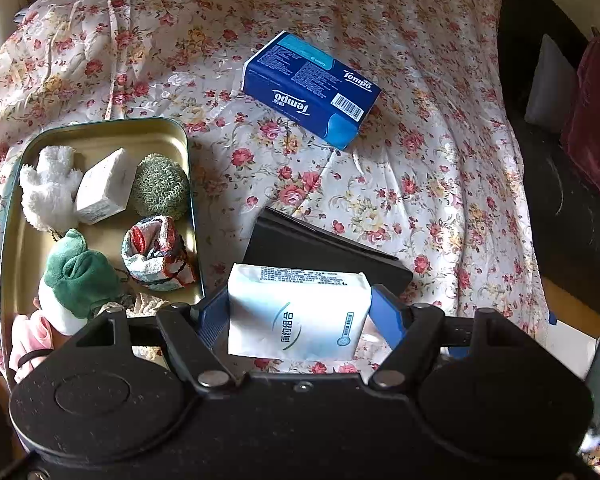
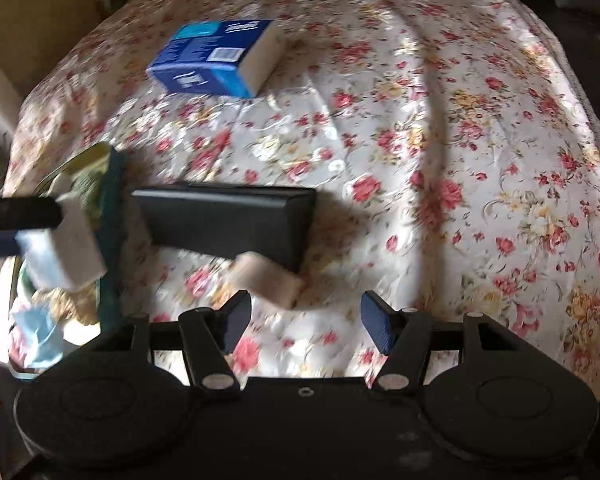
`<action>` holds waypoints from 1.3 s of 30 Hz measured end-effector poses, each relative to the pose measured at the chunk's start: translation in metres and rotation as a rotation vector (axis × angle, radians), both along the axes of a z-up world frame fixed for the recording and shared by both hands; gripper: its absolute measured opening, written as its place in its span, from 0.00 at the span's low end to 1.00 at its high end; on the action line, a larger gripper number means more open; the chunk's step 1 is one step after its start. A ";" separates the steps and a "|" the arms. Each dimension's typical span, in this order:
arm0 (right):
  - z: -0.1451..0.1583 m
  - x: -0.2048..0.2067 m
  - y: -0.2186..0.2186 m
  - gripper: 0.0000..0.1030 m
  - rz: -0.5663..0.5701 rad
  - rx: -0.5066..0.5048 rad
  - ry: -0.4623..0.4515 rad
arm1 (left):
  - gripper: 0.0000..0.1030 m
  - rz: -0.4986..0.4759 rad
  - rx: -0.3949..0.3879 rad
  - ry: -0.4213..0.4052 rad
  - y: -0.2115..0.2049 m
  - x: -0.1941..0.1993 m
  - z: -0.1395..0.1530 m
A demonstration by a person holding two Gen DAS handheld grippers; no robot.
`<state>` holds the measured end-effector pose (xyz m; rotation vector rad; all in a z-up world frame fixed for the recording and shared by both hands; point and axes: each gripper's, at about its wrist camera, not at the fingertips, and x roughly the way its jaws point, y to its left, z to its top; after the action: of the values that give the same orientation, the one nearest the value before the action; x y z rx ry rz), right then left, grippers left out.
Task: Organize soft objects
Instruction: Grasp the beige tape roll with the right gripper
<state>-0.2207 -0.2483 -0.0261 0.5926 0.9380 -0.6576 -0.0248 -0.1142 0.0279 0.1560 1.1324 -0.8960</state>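
Observation:
My left gripper [image 1: 300, 308] is shut on a white tissue pack [image 1: 300, 312], its blue pads pressing both sides, just right of the gold tray [image 1: 100, 130]. The same pack [image 2: 64, 248] shows blurred at the left of the right wrist view. In the tray lie a white plush [image 1: 48, 188], a white block [image 1: 104, 188], a green knitted pad [image 1: 160, 184], a rolled cloth [image 1: 156, 252] and a green-and-white plush [image 1: 76, 280]. A blue Tempo tissue pack [image 1: 312, 88] [image 2: 216, 58] lies farther out on the bed. My right gripper [image 2: 306, 304] is open and holds nothing; a small beige block [image 2: 266, 282] lies just beyond its left finger.
A black flat case [image 1: 324, 256] [image 2: 228, 220] lies on the floral bedspread [image 1: 420, 184] between the grippers and the blue pack. Dark furniture with a grey and a maroon cushion [image 1: 588, 112] stands past the bed's right edge. A pink cloth [image 1: 28, 340] hangs at the tray's near end.

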 end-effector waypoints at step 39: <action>-0.016 0.037 0.036 0.72 0.098 -0.061 0.017 | 0.67 0.023 0.019 -0.009 0.006 0.010 -0.003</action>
<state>-0.1838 -0.2123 -0.0417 0.4849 0.9533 -0.6017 -0.0151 -0.1080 0.0247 0.1625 1.1322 -0.8632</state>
